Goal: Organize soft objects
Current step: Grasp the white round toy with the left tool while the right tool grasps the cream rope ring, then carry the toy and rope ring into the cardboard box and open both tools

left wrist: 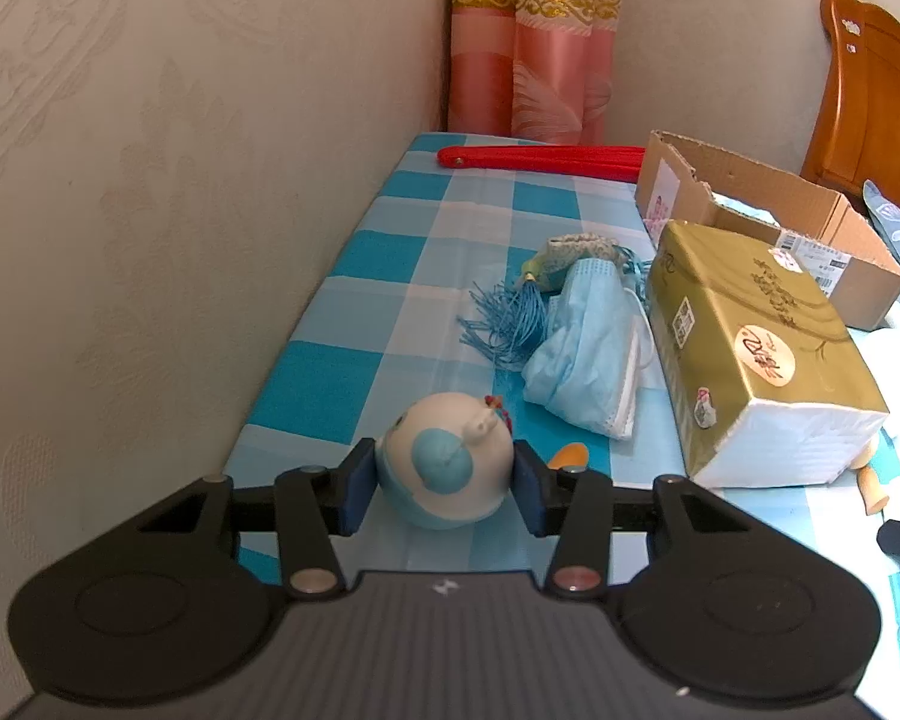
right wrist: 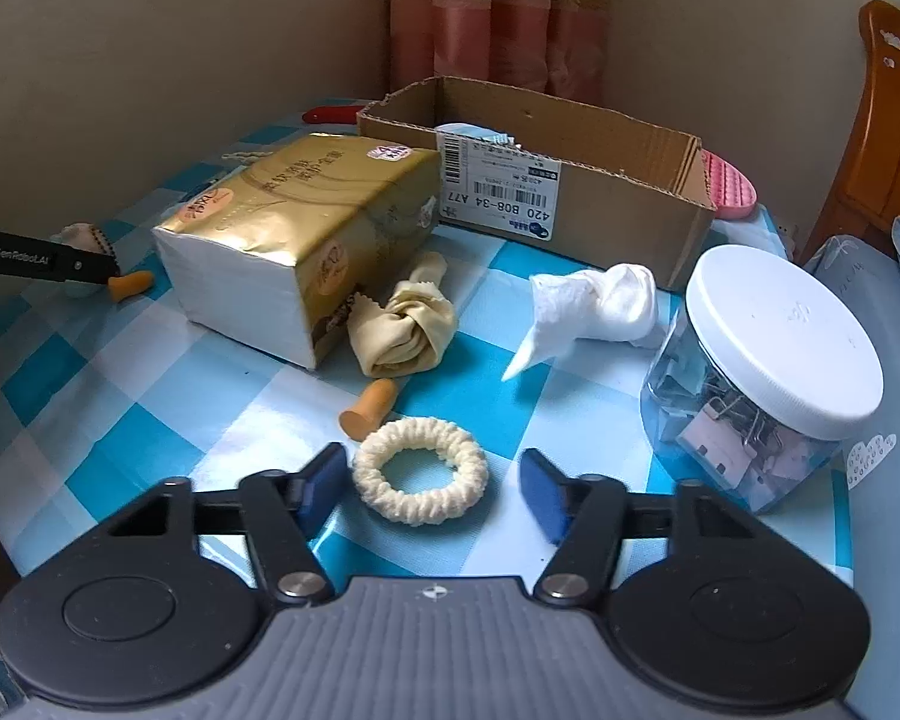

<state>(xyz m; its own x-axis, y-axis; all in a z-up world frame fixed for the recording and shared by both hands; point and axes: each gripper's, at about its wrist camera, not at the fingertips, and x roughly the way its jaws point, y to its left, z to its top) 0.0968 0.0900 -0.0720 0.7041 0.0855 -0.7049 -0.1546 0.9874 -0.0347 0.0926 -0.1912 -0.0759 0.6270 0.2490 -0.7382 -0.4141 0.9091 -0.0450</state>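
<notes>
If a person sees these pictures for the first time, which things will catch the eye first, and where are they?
Probably the round white and blue soft toy, squeezed between the pads of the left gripper near the table's front edge by the wall. Next, the cream scrunchie lying flat between the open jaws of the right gripper, apart from both pads. Behind it the gold tissue pack stands before an open cardboard box.

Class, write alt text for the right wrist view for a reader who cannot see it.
The right gripper straddles a cream scrunchie on a blue checked tablecloth, pads not touching it. Behind lie an orange earplug, gold tissue pack and cardboard box.
</notes>
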